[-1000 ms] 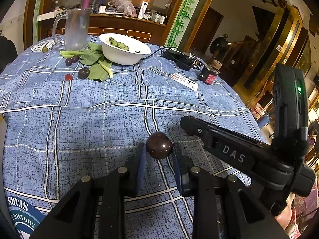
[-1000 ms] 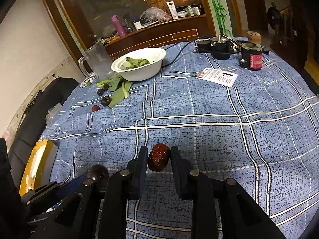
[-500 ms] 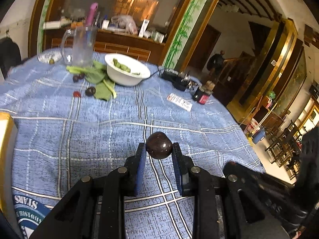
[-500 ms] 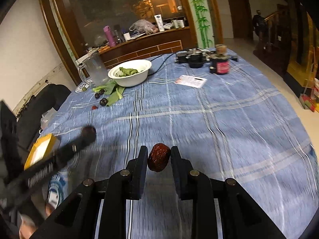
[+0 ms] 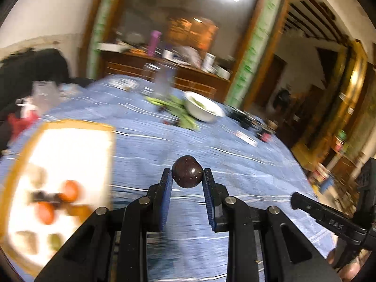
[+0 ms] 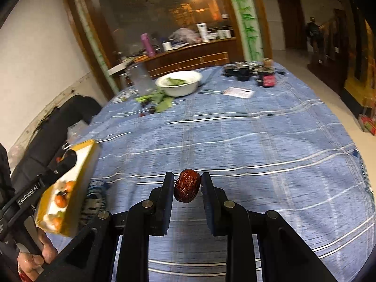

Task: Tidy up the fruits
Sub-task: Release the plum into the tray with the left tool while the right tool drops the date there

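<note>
My left gripper [image 5: 187, 176] is shut on a round dark plum [image 5: 187, 174], held above the blue checked tablecloth [image 5: 235, 155]. To its left lies a yellow-rimmed white tray [image 5: 65, 136] with orange fruits and several other blurred pieces. My right gripper [image 6: 187, 184] is shut on a wrinkled red jujube [image 6: 187, 185] over the cloth. The same tray [image 6: 89, 162] shows at the left of the right wrist view, with the left gripper's dark plum [image 6: 68, 158] over its near rim. More small dark fruits [image 6: 150, 109] lie far off by green leaves [image 6: 162, 98].
A white bowl of greens [image 6: 179, 83], a glass jug [image 6: 139, 78], a white card [image 6: 238, 92], a red-labelled jar [image 6: 266, 78] and black gear [image 6: 239, 70] stand at the table's far side. A dark chair [image 6: 54, 129] is at the left. A hand [image 6: 35, 260] grips the left tool.
Both grippers have risen and drawn back from the far fruits, still holding their fruit. The left one swung left, bringing the yellow tray into its view.
</note>
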Available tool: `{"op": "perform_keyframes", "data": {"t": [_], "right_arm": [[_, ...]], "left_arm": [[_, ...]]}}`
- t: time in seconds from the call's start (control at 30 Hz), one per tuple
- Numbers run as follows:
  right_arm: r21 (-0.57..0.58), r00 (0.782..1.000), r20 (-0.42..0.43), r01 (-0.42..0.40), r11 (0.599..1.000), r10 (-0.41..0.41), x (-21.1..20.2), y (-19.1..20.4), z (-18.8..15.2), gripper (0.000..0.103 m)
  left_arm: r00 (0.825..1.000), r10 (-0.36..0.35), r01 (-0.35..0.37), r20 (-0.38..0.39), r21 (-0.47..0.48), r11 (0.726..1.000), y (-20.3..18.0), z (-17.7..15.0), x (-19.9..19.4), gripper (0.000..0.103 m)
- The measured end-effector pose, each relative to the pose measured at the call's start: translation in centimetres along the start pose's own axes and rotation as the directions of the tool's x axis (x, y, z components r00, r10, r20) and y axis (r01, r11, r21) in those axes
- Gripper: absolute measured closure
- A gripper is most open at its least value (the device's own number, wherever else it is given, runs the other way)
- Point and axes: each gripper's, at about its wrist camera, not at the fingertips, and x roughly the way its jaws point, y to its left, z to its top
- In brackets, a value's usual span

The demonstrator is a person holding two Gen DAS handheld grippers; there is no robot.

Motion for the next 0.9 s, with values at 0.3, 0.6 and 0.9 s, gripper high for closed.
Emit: {"op": "perform_keyframes", "data": {"t": [0.3,0.6,0.9], "right_arm": [[-0.128,0.962,-0.092,-0.267,0.955,0.257,2.2,11.2,0.7,0.078],[-0.160,0.872,-0.292,-0.449,0.879,0.392,8.3,21.3,-1.4,0.077],[-0.118,0.840,-0.376,-0.462,0.879,0.391,13.3,23.4,-2.3,0.077]], "left_arm": [[0.961,0.271,-0.260,0.054,-0.152,0.954,10.4,0.9,-6.0,0.078],[0.944,0.324,-0.328,-0.056,-0.238,0.914,16.5,-1.0,-4.2,0.078],[0.948,0.277,-0.312,-0.157,-0.293,0.904,18.3,-2.8,-2.3,0.074]]}}
